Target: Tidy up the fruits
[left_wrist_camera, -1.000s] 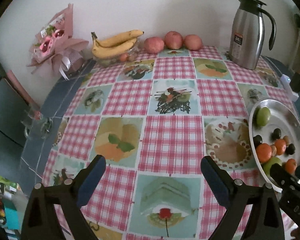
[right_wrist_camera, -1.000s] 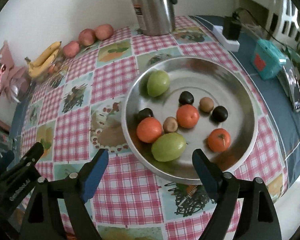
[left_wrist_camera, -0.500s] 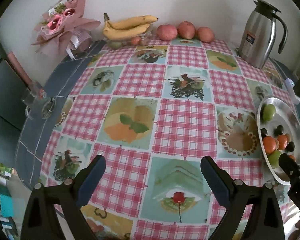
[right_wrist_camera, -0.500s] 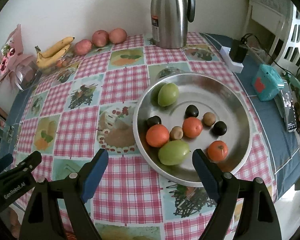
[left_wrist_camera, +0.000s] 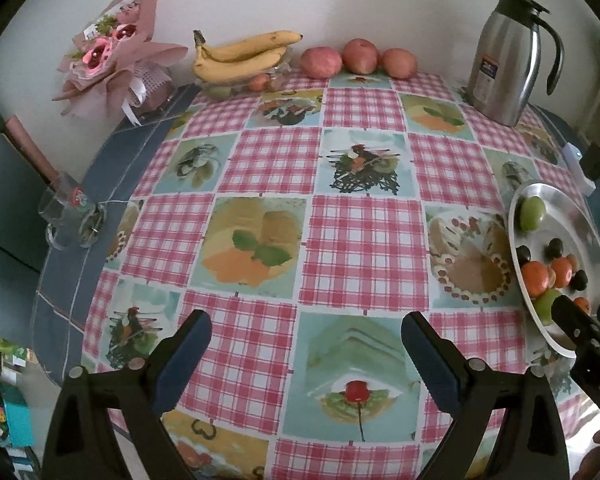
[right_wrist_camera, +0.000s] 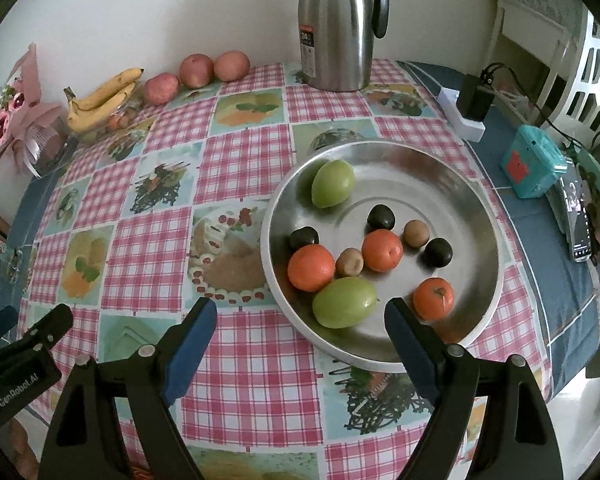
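Jaws on both grippers stand wide apart with nothing between them: the left gripper (left_wrist_camera: 306, 354) hangs over bare checkered tablecloth (left_wrist_camera: 364, 240), and the right gripper (right_wrist_camera: 300, 338) hovers at the near rim of the steel plate (right_wrist_camera: 476, 184), just short of the fruit.

On that plate, seen from the right wrist, one green fruit (right_wrist_camera: 333, 183) lies at about 11 o'clock and a second green fruit (right_wrist_camera: 345, 301) at 6 o'clock, touching an orange (right_wrist_camera: 311, 267) at 8 o'clock. Another orange (right_wrist_camera: 382, 250) sits near the centre, and a third orange (right_wrist_camera: 433, 298) at 5 o'clock. Three dark fruits (right_wrist_camera: 381, 217) and two small brown fruits (right_wrist_camera: 416, 233) lie scattered among them.

Well apart, along the table's far edge by the wall, a bunch of bananas (left_wrist_camera: 244, 58) rests on a glass bowl (left_wrist_camera: 236, 86) at 11 o'clock, with three red apples (left_wrist_camera: 360, 56) in a row just beside it. A steel thermos jug (left_wrist_camera: 508, 60) stands at 1 o'clock, and a wrapped bouquet (left_wrist_camera: 112, 60) leans at 10 o'clock.
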